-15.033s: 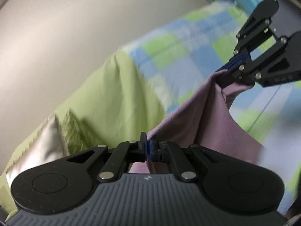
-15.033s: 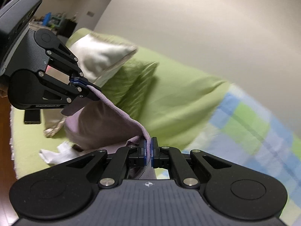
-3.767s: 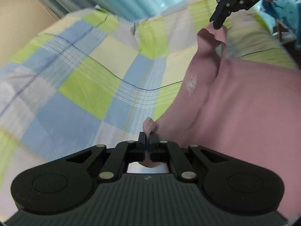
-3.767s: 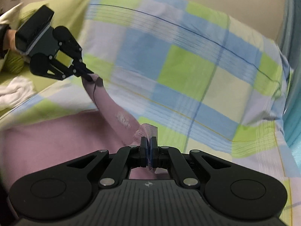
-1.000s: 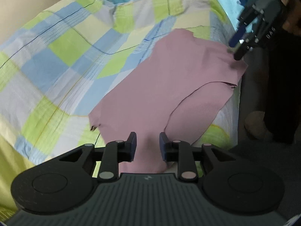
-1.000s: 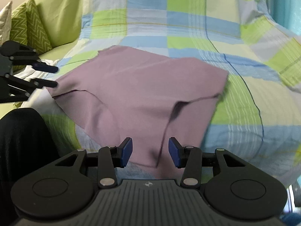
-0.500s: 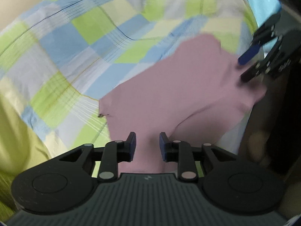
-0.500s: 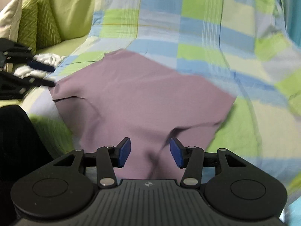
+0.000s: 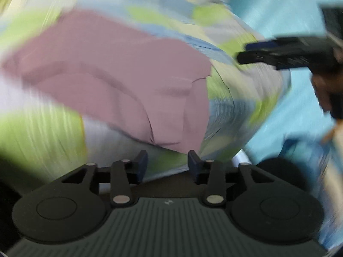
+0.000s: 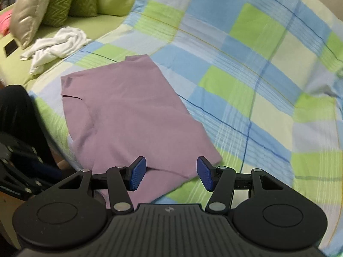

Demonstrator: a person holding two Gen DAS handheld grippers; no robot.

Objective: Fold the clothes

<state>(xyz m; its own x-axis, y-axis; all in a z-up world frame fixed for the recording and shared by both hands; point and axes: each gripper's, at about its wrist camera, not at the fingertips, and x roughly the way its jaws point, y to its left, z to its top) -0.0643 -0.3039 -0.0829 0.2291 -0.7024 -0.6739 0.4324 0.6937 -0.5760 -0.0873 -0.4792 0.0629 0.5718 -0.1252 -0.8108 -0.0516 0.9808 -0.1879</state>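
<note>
A mauve T-shirt (image 10: 128,111) lies spread flat on the checked bedspread (image 10: 246,68), its hem end nearest me. My right gripper (image 10: 171,171) is open just above that near edge, nothing between its blue pads. In the blurred left wrist view the same T-shirt (image 9: 120,72) lies ahead of my left gripper (image 9: 167,160), which is open and empty near the bed's edge. The right gripper (image 9: 285,53) shows at the upper right of that view, held by a hand. The left gripper's dark body (image 10: 23,171) sits at the lower left of the right wrist view.
A crumpled white garment (image 10: 55,45) lies on the green sheet beyond the shirt. Silver and green zigzag pillows (image 10: 47,4) stand at the far left, with a black phone-like slab (image 10: 10,47) beside them. A turquoise curtain (image 9: 278,17) hangs past the bed's end. A dark trouser leg (image 10: 19,111) is close left.
Both grippers stay open and have swung; the left view has turned sharply right along the bed's edge and is motion-blurred. The right gripper opened wider and now sits over the shirt's near edge.
</note>
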